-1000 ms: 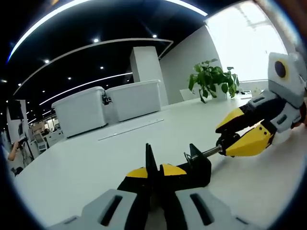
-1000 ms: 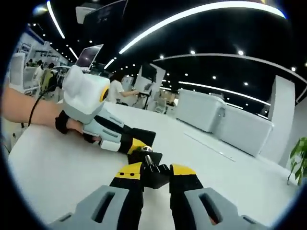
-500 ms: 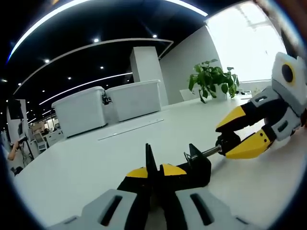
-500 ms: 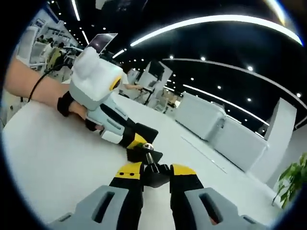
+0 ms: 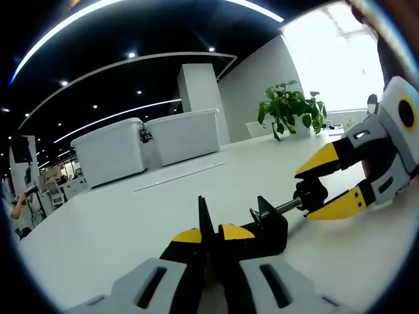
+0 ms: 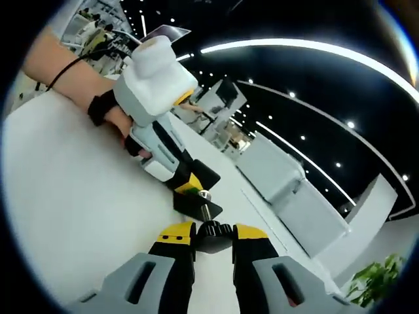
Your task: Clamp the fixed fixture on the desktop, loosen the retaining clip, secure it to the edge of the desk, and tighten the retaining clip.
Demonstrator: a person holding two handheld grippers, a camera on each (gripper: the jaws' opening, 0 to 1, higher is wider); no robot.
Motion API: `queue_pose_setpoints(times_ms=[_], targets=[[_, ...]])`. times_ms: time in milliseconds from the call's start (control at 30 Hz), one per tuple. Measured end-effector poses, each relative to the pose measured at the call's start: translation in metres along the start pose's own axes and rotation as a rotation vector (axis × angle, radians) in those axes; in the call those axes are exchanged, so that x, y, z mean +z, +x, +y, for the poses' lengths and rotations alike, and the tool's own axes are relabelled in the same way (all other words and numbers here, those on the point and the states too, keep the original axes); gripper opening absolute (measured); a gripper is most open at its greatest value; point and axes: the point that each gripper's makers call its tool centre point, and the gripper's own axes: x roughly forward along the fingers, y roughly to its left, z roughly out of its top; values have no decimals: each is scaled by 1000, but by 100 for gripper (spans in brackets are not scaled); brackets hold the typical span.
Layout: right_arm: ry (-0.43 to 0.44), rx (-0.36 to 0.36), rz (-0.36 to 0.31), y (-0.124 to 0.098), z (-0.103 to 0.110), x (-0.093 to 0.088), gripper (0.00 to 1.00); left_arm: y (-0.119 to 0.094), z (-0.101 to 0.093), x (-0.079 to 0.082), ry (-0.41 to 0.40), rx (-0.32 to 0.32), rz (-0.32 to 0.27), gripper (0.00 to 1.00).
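The white desk (image 5: 131,222) runs back toward 2 large white bins (image 5: 147,144) standing side by side, with a white pillar (image 5: 200,98) behind them and a potted green plant (image 5: 288,111) off to the side near a bright window; nothing lies on the desk between these and the grippers. In the right gripper view the same desk (image 6: 72,216) stretches to the white bins (image 6: 288,196), with the plant (image 6: 373,281) low at the edge. The black fixture (image 5: 258,229) sits on the desk, just ahead of the left gripper (image 5: 211,237), whose 2 yellow-tipped jaws are clenched on the fixture's upright black plate with no gap showing. A metal screw rod (image 5: 288,207) runs from the fixture's body to a black knob (image 5: 309,191), and the right gripper (image 5: 330,183) has its jaws closed around that knob. In the right gripper view, the right gripper (image 6: 213,233) grips the knob (image 6: 213,235) between its pads, the rod leads on to the fixture (image 6: 195,196), and the left gripper (image 6: 188,186) with the person's hand (image 6: 121,121) holds it from the far side.
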Motion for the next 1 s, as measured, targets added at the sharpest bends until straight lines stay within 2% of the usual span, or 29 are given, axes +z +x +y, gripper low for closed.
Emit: queue_pose_setpoints(times_ms=[233, 567, 933, 967, 1000], targets=[[-103, -12, 14, -6, 3, 2, 21, -1, -1, 0, 1, 2, 0, 8], [-160, -14, 26, -6, 3, 0, 21, -3, -2, -1, 2, 5, 0, 8], [-186, -19, 27, -8, 3, 1, 21, -5, -3, -1, 2, 6, 0, 8], [-180, -21, 27, -8, 3, 1, 21, -5, -3, -1, 2, 6, 0, 8], [-135, -30, 32, -9, 3, 0, 22, -5, -4, -1, 2, 5, 0, 8]])
